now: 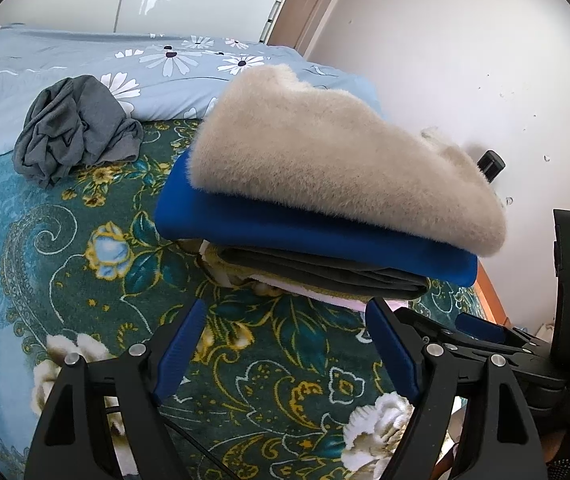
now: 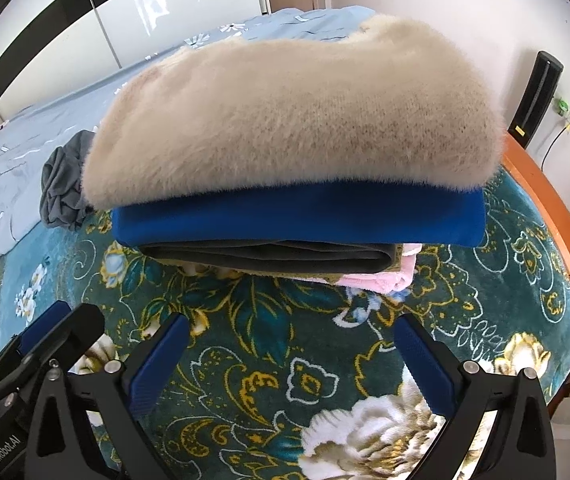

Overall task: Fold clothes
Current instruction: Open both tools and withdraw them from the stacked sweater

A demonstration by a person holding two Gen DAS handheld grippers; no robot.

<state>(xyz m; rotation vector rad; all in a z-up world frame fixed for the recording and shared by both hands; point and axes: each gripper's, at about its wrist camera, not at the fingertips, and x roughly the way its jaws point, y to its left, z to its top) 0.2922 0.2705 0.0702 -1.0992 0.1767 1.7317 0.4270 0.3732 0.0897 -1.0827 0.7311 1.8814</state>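
Note:
A stack of folded clothes sits on the bed: a fluffy beige sweater [image 1: 325, 160] [image 2: 293, 112] on top, a blue garment [image 1: 305, 232] [image 2: 297, 220] under it, then a dark grey one [image 2: 269, 256] and a pink one [image 2: 381, 278]. A crumpled grey garment [image 1: 73, 128] [image 2: 61, 188] lies unfolded to the stack's left. My left gripper [image 1: 285, 320] is open and empty in front of the stack. My right gripper [image 2: 293, 332] is open and empty, also just in front of the stack.
A green floral blanket [image 1: 85, 280] [image 2: 245, 340] covers the bed. A light blue flowered quilt [image 1: 85, 64] lies behind. A white wall [image 1: 465, 60] and an orange bed frame [image 2: 541, 200] are at the right. A black upright device [image 2: 537, 96] stands by the wall.

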